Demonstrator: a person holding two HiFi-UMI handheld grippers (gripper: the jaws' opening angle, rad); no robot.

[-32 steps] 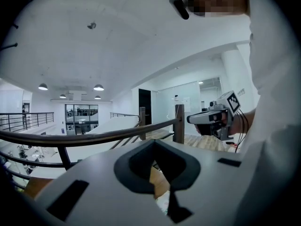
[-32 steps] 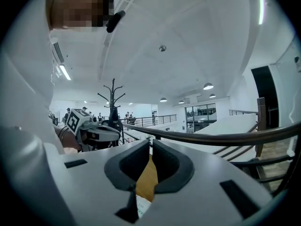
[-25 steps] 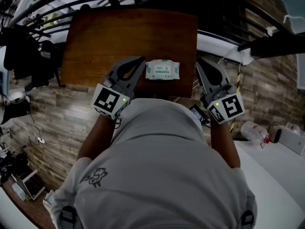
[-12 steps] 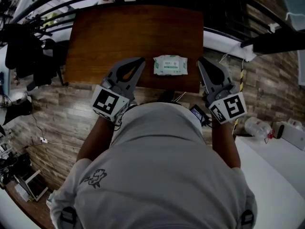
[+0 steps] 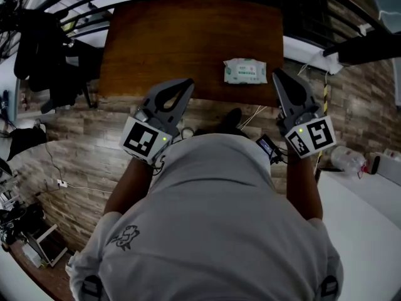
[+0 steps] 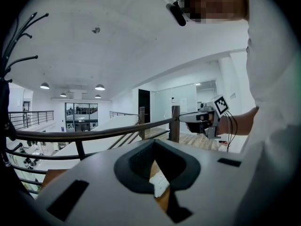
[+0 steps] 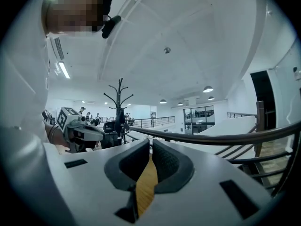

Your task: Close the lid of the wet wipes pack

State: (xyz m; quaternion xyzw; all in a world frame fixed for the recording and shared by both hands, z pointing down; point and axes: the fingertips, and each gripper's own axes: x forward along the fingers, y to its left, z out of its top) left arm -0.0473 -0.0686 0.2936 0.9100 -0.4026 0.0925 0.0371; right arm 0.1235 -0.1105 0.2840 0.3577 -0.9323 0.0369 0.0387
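The wet wipes pack (image 5: 245, 71), white with a green label, lies flat near the front right corner of the brown wooden table (image 5: 169, 42). Its lid is too small to make out. My left gripper (image 5: 187, 83) is shut and empty, its tips over the table's near edge well left of the pack. My right gripper (image 5: 277, 74) is shut on nothing, its tip just right of the pack. In the left gripper view a white piece of the pack (image 6: 161, 182) shows under the meeting tips of the left gripper (image 6: 153, 142). In the right gripper view only table wood shows behind the right gripper (image 7: 151, 145).
A dark metal railing (image 5: 94, 8) runs behind the table. A coat stand with dark clothes (image 5: 37, 49) is at the left. A white surface (image 5: 369, 212) and a plastic bottle (image 5: 348, 160) are at the right. Cables (image 5: 56, 184) trail over the plank floor.
Both grippers have shifted left relative to the table. The pack, earlier midway between them, now sits close to the right gripper's tip. Both stay shut.
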